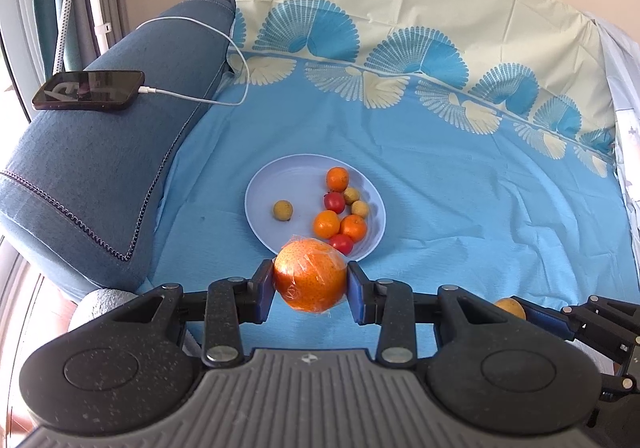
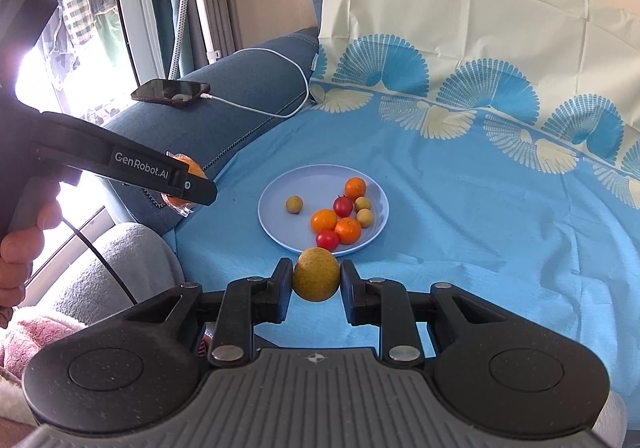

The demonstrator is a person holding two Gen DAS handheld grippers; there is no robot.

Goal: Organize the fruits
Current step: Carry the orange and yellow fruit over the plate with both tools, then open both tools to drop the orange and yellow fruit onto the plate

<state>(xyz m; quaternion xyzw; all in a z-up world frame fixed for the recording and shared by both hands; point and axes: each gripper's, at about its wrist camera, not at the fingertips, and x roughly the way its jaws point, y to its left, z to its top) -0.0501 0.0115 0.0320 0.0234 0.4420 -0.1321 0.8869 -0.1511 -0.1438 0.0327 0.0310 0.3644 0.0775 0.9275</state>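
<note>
Left gripper is clamped on a big orange in plastic wrap, pads pressing both sides, held above the blue cloth just short of the plate. Right gripper is closed on a yellow-green pear, also hanging near the plate's front edge. Already on the plate: three small oranges, two red tomatoes, and three small tan fruits, one of them sitting alone on the left; the others crowd the right half. A phone with its white cable lies on the sofa arm, well apart.

Likely step: carry both fruits over and set them on the plate. Aim the orange at the bare left-centre, near the lone fruit, and lower before letting go, since round fruit rolls. The wrap looks slippery, so keep the squeeze steady. Bring the pear in separately so the grippers don't collide, and avoid knocking the front tomato.
</note>
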